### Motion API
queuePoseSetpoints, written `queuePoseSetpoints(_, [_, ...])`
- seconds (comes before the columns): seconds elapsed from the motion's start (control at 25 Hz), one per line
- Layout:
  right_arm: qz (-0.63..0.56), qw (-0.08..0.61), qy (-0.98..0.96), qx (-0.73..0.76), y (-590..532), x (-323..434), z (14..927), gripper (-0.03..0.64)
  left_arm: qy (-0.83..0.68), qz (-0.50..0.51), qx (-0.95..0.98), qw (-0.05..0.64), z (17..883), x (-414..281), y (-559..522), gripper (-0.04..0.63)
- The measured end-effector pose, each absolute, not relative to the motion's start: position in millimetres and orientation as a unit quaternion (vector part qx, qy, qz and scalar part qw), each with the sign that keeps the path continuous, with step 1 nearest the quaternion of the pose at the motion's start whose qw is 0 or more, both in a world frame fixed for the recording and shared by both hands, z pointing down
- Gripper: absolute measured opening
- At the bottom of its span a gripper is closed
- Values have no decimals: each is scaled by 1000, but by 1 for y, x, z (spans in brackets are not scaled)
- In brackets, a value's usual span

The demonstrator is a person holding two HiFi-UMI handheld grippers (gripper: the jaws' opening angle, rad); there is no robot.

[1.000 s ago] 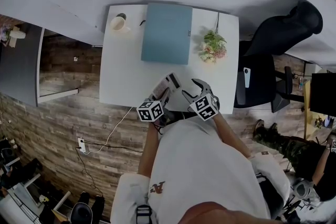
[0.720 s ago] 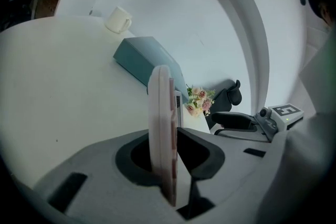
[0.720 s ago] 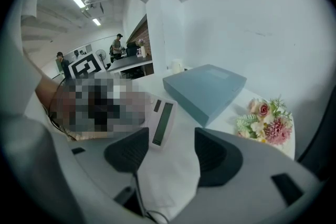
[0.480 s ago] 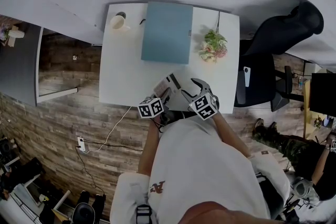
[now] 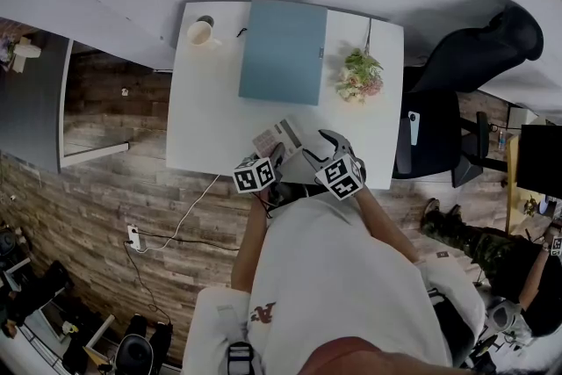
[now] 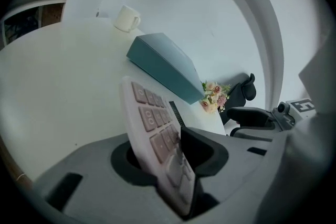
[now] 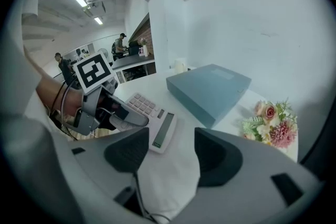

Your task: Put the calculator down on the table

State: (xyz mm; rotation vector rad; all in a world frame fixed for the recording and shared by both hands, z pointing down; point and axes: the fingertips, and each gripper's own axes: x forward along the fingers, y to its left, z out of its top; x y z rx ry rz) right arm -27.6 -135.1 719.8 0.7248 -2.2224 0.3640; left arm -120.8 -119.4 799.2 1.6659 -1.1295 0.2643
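The pale calculator (image 5: 279,137) with pinkish keys lies on the white table (image 5: 211,118) near the front edge, screen end pointing away from me. Its near end still sits between the jaws of my left gripper (image 5: 276,156). Those jaws have just been opening, and in the left gripper view the calculator (image 6: 155,128) stands loosely in the gap, with the pads no longer pressing on it. The right gripper view shows the calculator (image 7: 149,113) flat on the table with the left gripper (image 7: 122,119) at its end. My right gripper (image 5: 320,149) hovers just to the right, open, with nothing between its jaws.
A teal box (image 5: 283,53) lies at the back middle of the table. A white mug (image 5: 200,33) stands at the back left and a small flower bunch (image 5: 357,76) at the right. A black office chair (image 5: 465,57) stands beyond the table's right edge.
My left gripper has sunk a little with the calculator, which now lies on the table. The left jaws have parted. The right gripper has stayed where it was.
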Motion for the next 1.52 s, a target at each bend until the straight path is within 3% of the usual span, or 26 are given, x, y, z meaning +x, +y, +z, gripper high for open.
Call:
queuePoseSetpoints(1.12, [130, 377, -873, 280, -125, -39, 715, 275, -551, 183, 663, 473, 810, -163, -108, 356])
queuePoseSetpoints(1.52, [122, 376, -874, 282, -119, -40, 712, 276, -569, 201, 655, 456, 813, -172, -101, 397])
